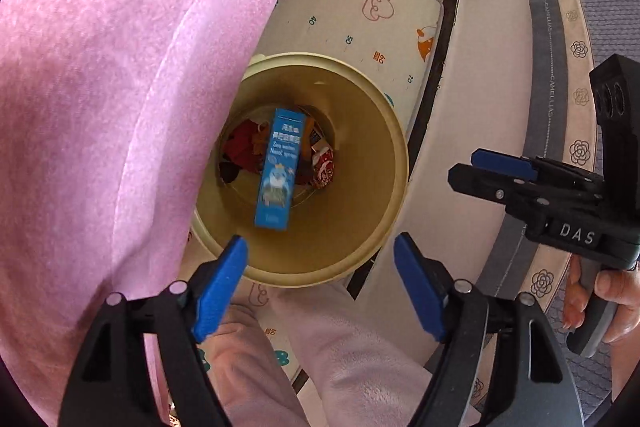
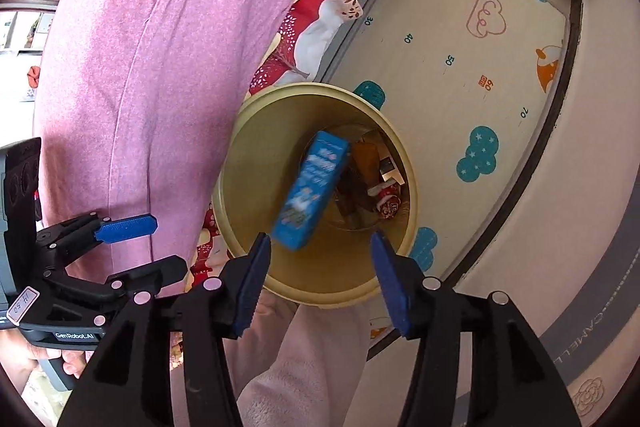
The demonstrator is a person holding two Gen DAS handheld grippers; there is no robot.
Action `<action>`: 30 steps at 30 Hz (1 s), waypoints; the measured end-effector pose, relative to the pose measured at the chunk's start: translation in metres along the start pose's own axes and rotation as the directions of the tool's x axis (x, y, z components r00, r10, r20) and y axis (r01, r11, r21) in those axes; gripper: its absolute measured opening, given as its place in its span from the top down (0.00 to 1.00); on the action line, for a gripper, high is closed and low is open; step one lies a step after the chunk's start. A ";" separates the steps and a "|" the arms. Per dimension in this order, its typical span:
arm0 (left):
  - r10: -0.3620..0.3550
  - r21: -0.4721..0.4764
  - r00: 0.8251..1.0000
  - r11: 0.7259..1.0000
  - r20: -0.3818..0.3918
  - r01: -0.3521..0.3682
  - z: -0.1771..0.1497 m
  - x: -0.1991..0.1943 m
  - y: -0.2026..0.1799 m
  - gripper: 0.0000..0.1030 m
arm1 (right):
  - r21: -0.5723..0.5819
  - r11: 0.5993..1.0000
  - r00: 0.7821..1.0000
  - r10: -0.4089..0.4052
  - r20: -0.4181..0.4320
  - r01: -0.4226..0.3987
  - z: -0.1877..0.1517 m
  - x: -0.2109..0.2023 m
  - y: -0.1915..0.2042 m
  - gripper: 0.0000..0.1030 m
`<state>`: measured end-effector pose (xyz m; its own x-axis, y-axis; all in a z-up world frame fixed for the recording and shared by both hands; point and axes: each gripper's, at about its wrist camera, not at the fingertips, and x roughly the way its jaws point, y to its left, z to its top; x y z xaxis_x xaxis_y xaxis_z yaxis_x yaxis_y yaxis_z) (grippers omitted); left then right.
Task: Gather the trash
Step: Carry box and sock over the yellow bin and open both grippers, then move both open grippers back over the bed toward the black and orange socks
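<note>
A cream round trash bin (image 1: 380, 163) (image 2: 248, 163) stands on the floor right below both grippers. Inside it a blue carton (image 1: 278, 171) (image 2: 310, 191) printed with a cartoon figure leans on end against the wall, clear of every finger. Under it lie red and orange wrappers (image 1: 324, 169) (image 2: 388, 205). My left gripper (image 1: 320, 243) (image 2: 168, 243) hangs open over the near rim with nothing between its blue pads. My right gripper (image 2: 319, 238) (image 1: 466, 165) is also open and empty above the rim, beside the left one.
A large pink blanket (image 1: 120, 107) (image 2: 140, 67) bulges close against the bin's left side. A patterned play mat (image 1: 360, 7) (image 2: 460, 47) lies under the bin. A pale pink fleece sleeve or leg (image 1: 340, 347) sits at the near edge, a grey flower-edged rug (image 1: 576, 27) to the right.
</note>
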<state>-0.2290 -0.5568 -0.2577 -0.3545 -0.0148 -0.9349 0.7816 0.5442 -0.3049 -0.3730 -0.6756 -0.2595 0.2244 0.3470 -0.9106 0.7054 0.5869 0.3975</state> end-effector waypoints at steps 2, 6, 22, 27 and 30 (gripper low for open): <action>0.009 0.002 1.000 1.000 -0.002 -0.009 -0.001 0.001 0.000 0.27 | 0.021 1.000 1.000 0.009 -0.001 -0.009 0.000 0.000 -0.005 0.53; 0.005 0.002 1.000 1.000 -0.006 -0.005 -0.007 0.000 0.004 0.26 | 0.008 1.000 1.000 0.004 -0.008 -0.004 -0.001 0.000 -0.002 0.54; -0.067 -0.067 0.993 0.995 0.095 0.073 -0.017 -0.030 0.010 0.26 | -0.094 0.996 1.000 0.009 0.012 -0.008 0.006 -0.021 0.057 0.55; -0.087 -0.090 0.980 0.990 0.178 0.104 -0.033 -0.066 0.029 0.26 | -0.161 0.987 0.999 0.017 0.049 -0.009 0.006 -0.041 0.099 0.55; -0.079 -0.114 0.968 0.988 0.237 0.109 -0.049 -0.093 0.047 0.26 | -0.229 0.973 0.998 0.021 0.065 -0.005 0.001 -0.050 0.137 0.55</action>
<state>-0.1845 -0.4892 -0.1758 -0.2831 -0.2565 -0.9242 0.6748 0.6314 -0.3820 -0.2870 -0.6131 -0.1597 0.2819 0.3112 -0.9076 0.5315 0.7369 0.4178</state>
